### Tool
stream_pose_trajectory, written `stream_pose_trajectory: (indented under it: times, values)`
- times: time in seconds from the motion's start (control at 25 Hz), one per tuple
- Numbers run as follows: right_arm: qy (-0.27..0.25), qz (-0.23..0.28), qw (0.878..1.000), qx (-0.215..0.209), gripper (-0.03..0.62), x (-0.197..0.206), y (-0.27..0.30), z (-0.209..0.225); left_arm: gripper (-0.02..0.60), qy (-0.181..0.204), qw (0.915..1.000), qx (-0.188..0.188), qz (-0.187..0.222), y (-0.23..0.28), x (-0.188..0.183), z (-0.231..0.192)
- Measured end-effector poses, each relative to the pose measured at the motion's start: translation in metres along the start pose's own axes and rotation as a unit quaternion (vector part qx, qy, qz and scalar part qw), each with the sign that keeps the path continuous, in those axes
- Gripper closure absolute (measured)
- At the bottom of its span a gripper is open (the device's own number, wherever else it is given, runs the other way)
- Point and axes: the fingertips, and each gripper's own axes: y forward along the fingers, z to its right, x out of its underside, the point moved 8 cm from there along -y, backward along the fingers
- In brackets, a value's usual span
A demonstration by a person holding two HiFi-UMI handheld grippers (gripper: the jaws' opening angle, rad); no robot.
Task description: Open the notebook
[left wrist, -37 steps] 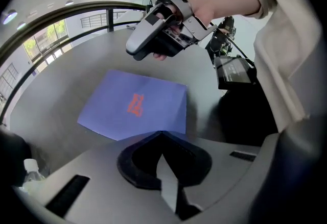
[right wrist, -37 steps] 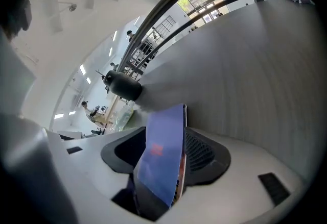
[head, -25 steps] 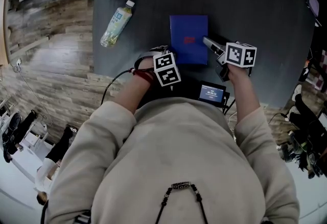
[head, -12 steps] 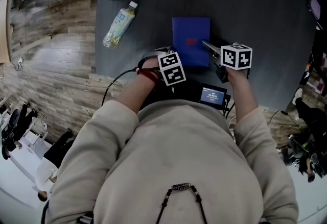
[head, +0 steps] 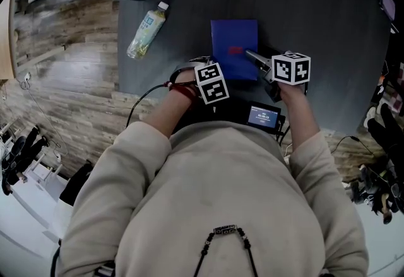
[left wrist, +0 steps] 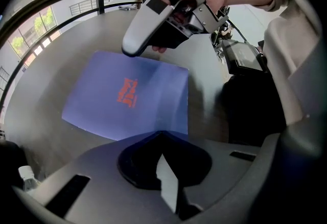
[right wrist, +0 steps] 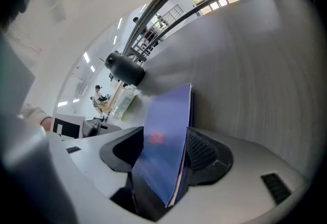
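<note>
On the dark surface (head: 315,11) the blue notebook (head: 233,45) lies flat, my right hand-held gripper (right wrist: 166,131) reaching in sideways from its right with jaws clamped on that edge, while my left hand-held gripper (left wrist: 161,133), jaws together, points at its near left corner.
</note>
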Motion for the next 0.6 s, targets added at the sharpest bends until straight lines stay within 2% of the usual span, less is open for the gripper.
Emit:
stream_pose_trajectory:
  times: [0.24,0.44,0.6]
  values:
    - [-0.01,0.012,0.998,-0.057,0.34,-0.013,-0.017,-0.027,0.581,-0.018,0.9994,0.021,0.019,-0.002,0.003,-0.007]
    - [-0.034,0.013,0.995,-0.092,0.341,-0.019,-0.024,-0.059,0.581,0.003,0.9994,0.024,0.027,-0.003,0.003,-0.006]
    - [-0.035,0.034,0.993,-0.108,0.341,-0.025,-0.03,-0.078,0.581,-0.003,0.9986,0.026,0.046,-0.008,0.004,-0.006]
